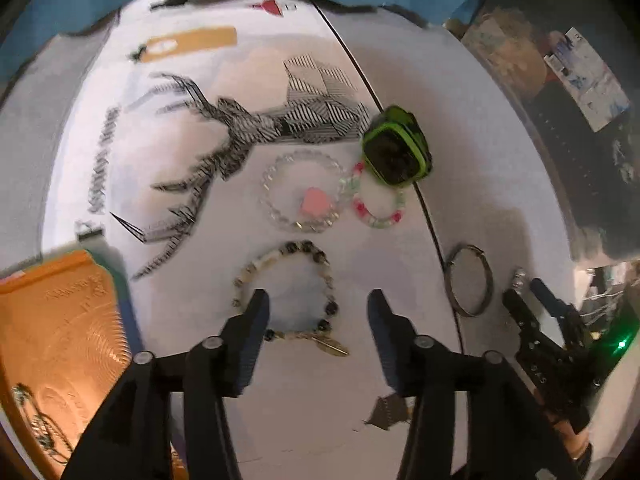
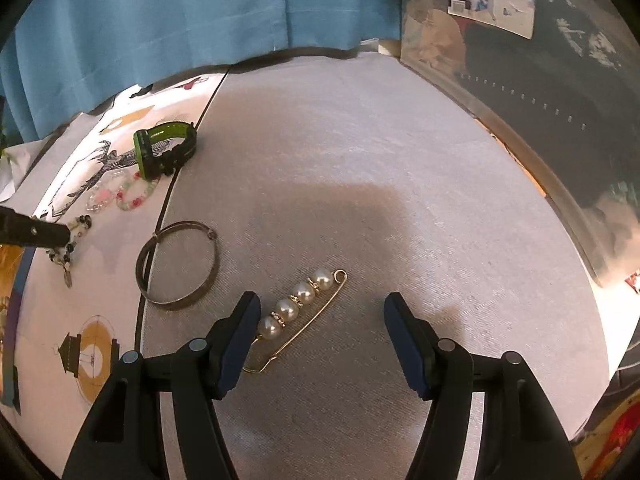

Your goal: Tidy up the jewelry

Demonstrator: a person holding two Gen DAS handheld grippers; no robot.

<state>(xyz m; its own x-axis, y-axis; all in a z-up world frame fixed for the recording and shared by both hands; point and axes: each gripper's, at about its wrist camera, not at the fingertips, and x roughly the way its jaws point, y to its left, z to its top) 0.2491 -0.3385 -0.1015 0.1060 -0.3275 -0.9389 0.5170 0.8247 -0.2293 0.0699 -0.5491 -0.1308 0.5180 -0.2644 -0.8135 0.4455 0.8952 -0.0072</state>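
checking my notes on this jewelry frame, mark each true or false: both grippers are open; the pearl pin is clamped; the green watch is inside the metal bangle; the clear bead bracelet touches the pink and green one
1. Both the left gripper and the right gripper are open: true.
2. The pearl pin is clamped: false, it lies loose between the fingers.
3. The green watch is inside the metal bangle: false, they lie apart.
4. The clear bead bracelet touches the pink and green bracelet: true.

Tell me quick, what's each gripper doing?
Left gripper: open over the beaded bracelet, holding nothing.
Right gripper: open, pearl pin lying between, not held.
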